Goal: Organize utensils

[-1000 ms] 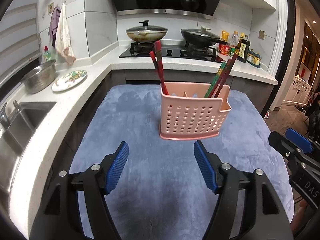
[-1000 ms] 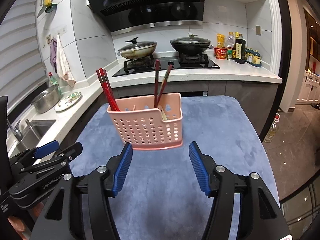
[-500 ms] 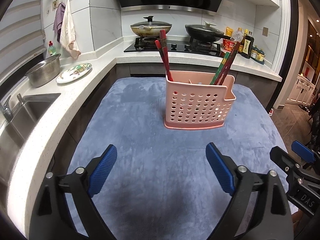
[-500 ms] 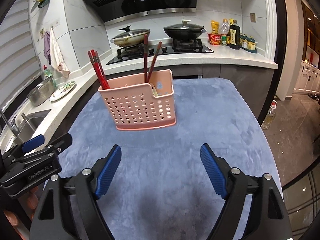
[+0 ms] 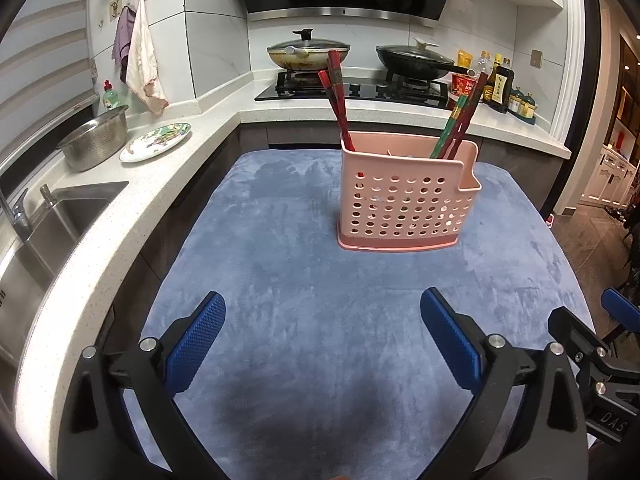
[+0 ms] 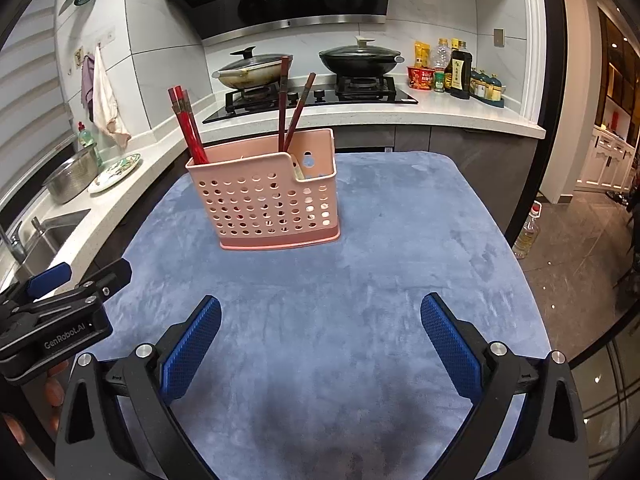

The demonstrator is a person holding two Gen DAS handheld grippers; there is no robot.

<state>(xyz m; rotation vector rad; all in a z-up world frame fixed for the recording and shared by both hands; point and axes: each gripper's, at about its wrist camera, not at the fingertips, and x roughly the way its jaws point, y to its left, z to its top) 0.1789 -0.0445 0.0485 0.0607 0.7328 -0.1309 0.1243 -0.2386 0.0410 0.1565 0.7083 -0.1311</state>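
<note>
A pink perforated utensil holder point(image 5: 406, 204) point(image 6: 266, 200) stands upright on the blue velvet table cover point(image 5: 320, 280) point(image 6: 380, 260). Red chopsticks point(image 5: 338, 100) point(image 6: 188, 124) lean in its left compartment. A darker pair point(image 5: 460, 120) point(image 6: 292, 106) leans in its right compartment. My left gripper point(image 5: 322, 312) hovers low over the cover in front of the holder, jaws opening, nothing between its blue pads. My right gripper point(image 6: 320, 316) does the same further right, jaws opening and empty. Each gripper shows at the edge of the other's view.
A white counter point(image 5: 120, 216) with a sink point(image 5: 48, 220), a steel bowl point(image 5: 94, 142) and a patterned plate point(image 5: 156, 146) runs along the left. Behind are a hob with two lidded woks point(image 6: 360, 58) and sauce bottles point(image 6: 458, 70). A bottle point(image 6: 528, 232) stands on the floor, right.
Both grippers' jaws have spread much wider. The holder now sits farther from both cameras, and the right gripper has sunk a little toward the cover.
</note>
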